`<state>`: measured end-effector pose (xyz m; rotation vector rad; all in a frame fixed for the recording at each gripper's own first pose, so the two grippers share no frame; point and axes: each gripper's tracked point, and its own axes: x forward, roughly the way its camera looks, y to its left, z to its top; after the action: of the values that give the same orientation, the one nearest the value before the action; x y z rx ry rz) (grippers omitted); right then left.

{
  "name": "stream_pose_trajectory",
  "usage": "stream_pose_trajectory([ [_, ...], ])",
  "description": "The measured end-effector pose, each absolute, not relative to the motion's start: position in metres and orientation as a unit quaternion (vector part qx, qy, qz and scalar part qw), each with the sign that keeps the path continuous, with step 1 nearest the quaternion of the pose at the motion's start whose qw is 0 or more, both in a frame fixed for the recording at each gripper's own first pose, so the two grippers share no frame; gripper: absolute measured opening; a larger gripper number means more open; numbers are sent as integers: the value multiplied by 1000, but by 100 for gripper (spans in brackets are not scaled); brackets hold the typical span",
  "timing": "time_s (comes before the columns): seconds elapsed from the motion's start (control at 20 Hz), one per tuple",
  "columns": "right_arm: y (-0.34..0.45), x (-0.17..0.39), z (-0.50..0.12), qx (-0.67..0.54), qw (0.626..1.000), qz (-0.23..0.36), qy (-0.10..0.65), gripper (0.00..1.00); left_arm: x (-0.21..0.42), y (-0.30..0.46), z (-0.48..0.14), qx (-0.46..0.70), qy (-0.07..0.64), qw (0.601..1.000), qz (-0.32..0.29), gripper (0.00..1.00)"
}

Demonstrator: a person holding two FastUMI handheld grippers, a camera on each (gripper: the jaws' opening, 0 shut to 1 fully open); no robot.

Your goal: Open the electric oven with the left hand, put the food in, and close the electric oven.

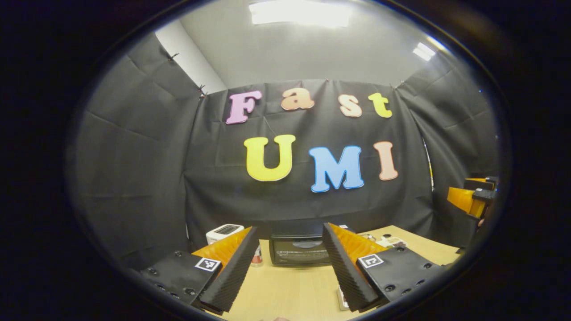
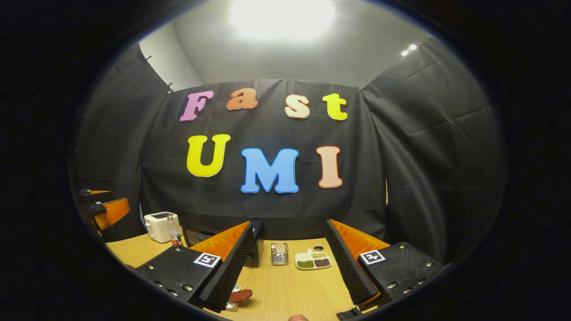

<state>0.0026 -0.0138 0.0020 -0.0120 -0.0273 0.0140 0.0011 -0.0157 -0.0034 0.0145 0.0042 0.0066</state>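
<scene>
In the left gripper view we see our left gripper [image 1: 289, 267] with its two fingers spread wide and nothing between them. It hangs above the wooden table [image 1: 285, 290]. Straight ahead, between the fingers, sits the electric oven [image 1: 299, 251] at the back of the table, close to the black wall. Its dark glass door looks closed. A white toaster [image 1: 223, 232] stands to the left of the oven. At the far right edge we spot the other gripper [image 1: 473, 196], held up high.

In the right gripper view our right gripper [image 2: 289, 267] is wide open too, and holds nothing. Low down by its left finger lies the food [image 2: 241, 295], a reddish brown piece on the table. It may sit on a small dish, but the finger hides most of it, so we can't be sure. Farther back stand a small metal rack [image 2: 279, 253] and a white tray [image 2: 313, 259] with green, brown and yellow bits in its sections. A bottle [image 2: 173, 231] stands just in front of the toaster on the left. A corner of the oven peeks out behind the left finger.
</scene>
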Motion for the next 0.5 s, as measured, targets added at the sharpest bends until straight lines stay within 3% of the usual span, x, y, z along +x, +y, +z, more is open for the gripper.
stream_pose_trajectory([
  [0.5, -36, 10, -3, 5, 999, 31, -18, 98, 29, -42, 9, 18, -22, 1000, 12, 100],
])
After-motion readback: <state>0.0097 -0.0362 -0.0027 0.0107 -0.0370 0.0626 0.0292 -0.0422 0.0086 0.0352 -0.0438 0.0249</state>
